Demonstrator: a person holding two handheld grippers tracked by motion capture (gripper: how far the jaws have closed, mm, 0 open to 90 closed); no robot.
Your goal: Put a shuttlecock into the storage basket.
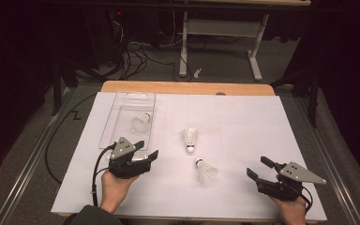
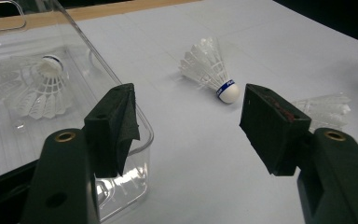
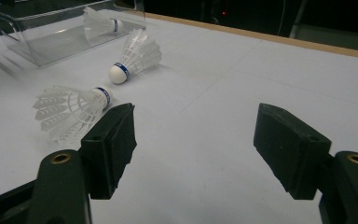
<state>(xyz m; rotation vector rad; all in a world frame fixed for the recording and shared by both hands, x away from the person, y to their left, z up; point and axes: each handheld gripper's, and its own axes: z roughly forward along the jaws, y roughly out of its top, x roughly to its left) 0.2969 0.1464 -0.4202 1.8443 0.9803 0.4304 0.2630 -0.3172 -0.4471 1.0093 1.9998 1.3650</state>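
left tool (image 1: 149,149) spread, empty | right tool (image 1: 258,167) spread, empty | two shuttlecocks (image 1: 189,139) on table between

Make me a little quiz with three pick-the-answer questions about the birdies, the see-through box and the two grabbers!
1. Where does the clear box sit on the white sheet?
A. far left part
B. far right part
C. near right corner

2. How many shuttlecocks are there in all?
A. one
B. three
C. five

3. How do the jaws of the left gripper and the right gripper stand?
A. both shut tight
B. both open, holding nothing
C. each shut on a shuttlecock

Answers:
1. A, the high view shows the box at the far left of the sheet, just beyond the left gripper.
2. B, one shuttlecock in the box, one in the middle of the sheet and one nearer the person.
3. B, each gripper view shows a wide gap between the jaws with only the sheet behind it.
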